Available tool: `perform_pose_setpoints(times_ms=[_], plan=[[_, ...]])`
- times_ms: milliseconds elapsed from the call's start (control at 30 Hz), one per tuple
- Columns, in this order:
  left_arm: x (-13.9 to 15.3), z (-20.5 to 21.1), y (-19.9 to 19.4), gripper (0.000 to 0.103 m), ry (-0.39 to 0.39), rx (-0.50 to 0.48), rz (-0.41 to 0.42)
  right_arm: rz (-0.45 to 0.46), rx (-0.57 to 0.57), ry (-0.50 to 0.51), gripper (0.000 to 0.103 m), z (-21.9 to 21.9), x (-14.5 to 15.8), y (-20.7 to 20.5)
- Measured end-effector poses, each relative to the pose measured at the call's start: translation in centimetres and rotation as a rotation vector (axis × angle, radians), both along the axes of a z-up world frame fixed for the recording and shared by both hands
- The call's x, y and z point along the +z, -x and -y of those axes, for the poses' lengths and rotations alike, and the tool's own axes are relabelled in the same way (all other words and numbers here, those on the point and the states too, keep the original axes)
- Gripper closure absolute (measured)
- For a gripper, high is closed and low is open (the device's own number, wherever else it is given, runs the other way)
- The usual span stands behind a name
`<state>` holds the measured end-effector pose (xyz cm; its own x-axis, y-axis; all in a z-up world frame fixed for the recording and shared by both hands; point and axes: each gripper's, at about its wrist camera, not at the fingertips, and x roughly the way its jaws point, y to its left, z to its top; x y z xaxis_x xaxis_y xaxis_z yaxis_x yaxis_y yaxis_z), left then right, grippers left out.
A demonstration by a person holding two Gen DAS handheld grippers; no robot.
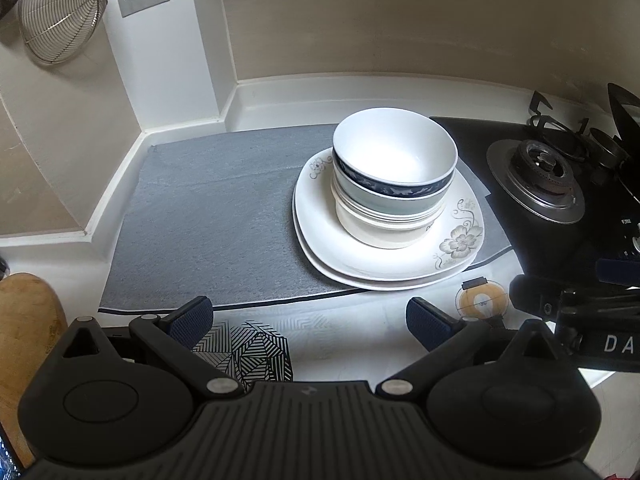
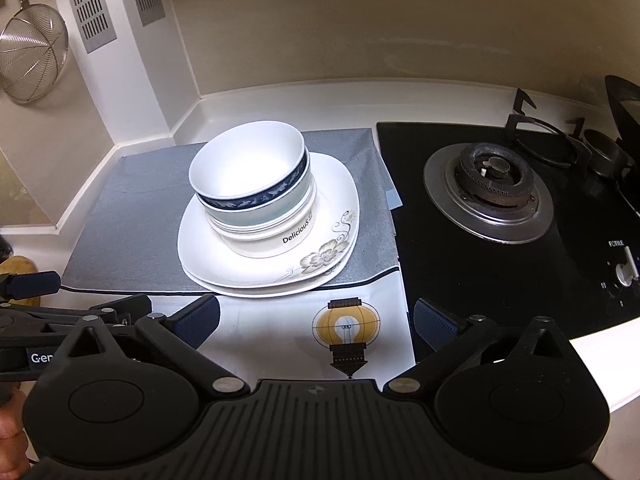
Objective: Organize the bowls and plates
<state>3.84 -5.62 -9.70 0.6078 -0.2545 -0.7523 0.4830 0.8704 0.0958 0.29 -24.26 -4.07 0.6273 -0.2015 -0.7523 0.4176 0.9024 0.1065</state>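
Observation:
A stack of nested bowls, the top one white with a dark blue band, stands on stacked white square plates with a flower print. The stack rests on a grey mat. My left gripper is open and empty, held back from the stack above the printed cloth. My right gripper is open and empty, also short of the plates. Each gripper shows at the edge of the other's view.
A black gas hob with a burner lies right of the mat. A wire strainer hangs on the left wall. A printed cloth covers the counter front. A wooden board is at the left.

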Motion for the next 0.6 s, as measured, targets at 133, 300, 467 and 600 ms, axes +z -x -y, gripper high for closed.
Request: perform_pose_setpoints(times_ms=[133,300,467,600], plan=[[-0.1,0.2,0.0,0.000,0.000,-0.006,-0.001,-0.001,-0.002,0.006,0.000,0.1,0.0,0.0],[-0.2,0.6,-0.1,0.000,0.001,-0.016,-0.009,-0.002,0.017,0.036,0.000,0.1,0.0,0.2],[-0.1,1.5,0.2,0.000,0.003,-0.047,0.001,-0.003,-0.006,0.055,0.000,0.7,0.1,0.9],[0.2,1.9,0.5,0.000,0.020,-0.068,0.017,-0.017,-0.034,0.074,0.000,1.3,0.3,1.3]])
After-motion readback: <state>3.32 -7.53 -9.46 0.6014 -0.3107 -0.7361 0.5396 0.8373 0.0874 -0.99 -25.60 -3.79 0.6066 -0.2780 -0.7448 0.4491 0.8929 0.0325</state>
